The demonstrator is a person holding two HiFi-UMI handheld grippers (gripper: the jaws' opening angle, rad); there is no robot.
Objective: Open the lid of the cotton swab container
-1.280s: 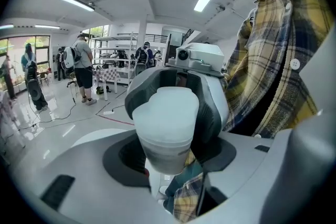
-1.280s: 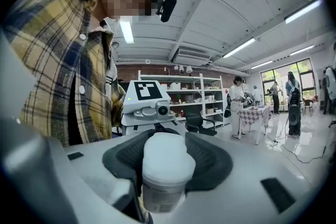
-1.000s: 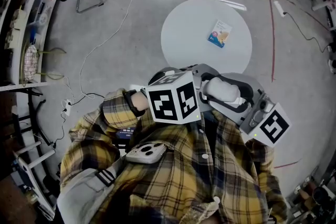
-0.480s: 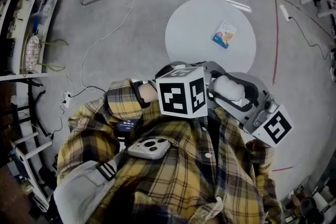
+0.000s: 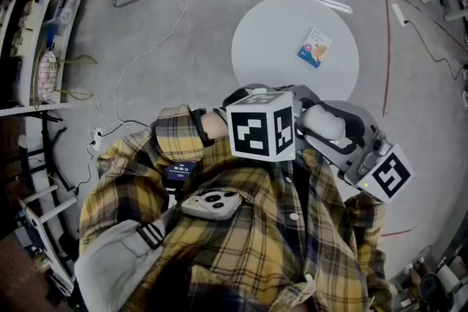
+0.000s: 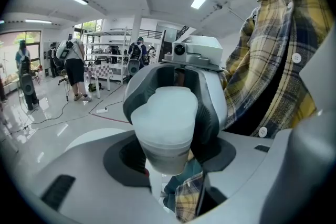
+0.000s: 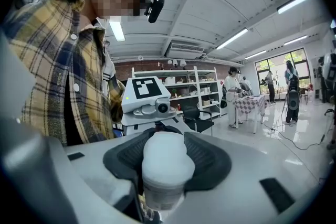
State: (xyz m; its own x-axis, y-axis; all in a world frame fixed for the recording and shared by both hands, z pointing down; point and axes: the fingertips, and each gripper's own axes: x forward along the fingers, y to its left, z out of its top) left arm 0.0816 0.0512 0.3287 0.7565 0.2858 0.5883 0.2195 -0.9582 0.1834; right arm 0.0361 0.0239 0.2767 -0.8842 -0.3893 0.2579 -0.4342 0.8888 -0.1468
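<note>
left gripper [image 6: 166,168] clamps the cotton swab container [image 6: 164,147], right gripper [image 7: 164,173] pinches its lid [image 7: 168,155] (still seated), so opening remains undone.

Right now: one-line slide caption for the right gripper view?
Right claw shut on the lidded white cotton swab container, left claw facing it, plaid shirt alongside, shelves behind.

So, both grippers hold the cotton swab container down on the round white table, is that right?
No: the left gripper and right gripper hold the container in the air, off the round white table, as the head view shows.
</note>
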